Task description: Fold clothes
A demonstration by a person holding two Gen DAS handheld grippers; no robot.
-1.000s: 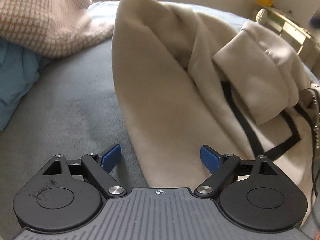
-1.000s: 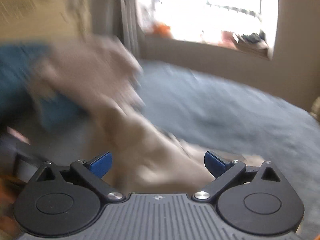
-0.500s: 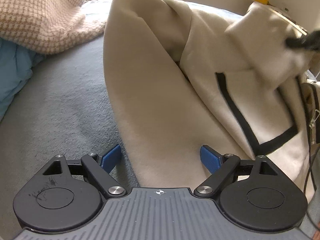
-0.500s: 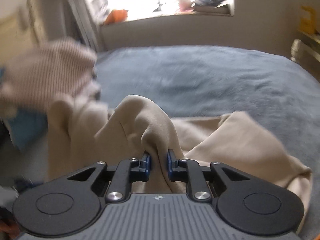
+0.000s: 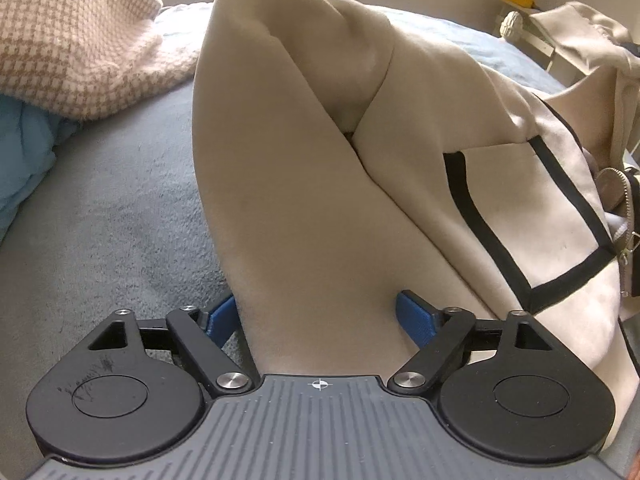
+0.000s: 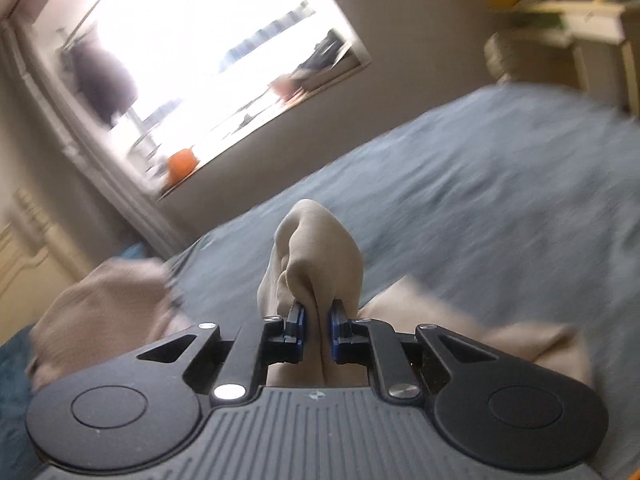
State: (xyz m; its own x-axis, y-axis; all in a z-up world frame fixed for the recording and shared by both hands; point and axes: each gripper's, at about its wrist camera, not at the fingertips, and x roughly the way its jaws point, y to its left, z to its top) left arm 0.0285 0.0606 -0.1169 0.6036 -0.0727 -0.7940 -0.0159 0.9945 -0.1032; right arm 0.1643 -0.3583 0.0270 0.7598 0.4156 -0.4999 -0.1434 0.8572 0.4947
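Observation:
A cream fleece jacket (image 5: 320,184) with black trim (image 5: 472,208) and a zipper (image 5: 624,216) lies on the grey-blue bed cover (image 5: 112,208). My left gripper (image 5: 320,316) is open, and a long fold of the jacket runs between its blue pads without being pinched. My right gripper (image 6: 316,330) is shut on a bunch of the same cream jacket (image 6: 320,256) and holds it lifted above the bed (image 6: 480,200). In the left wrist view that lifted part shows at the far right (image 5: 576,32).
A checked beige-and-white knit (image 5: 68,40) and a light blue garment (image 5: 24,160) lie at the left of the bed. A window sill (image 6: 240,120) with an orange object (image 6: 182,164) is behind the bed. Shelves (image 5: 532,36) stand at the right.
My right gripper went from open to shut on the jacket and has lifted and tilted with it. The left gripper has slid forward, so the jacket's fold now lies between its pads.

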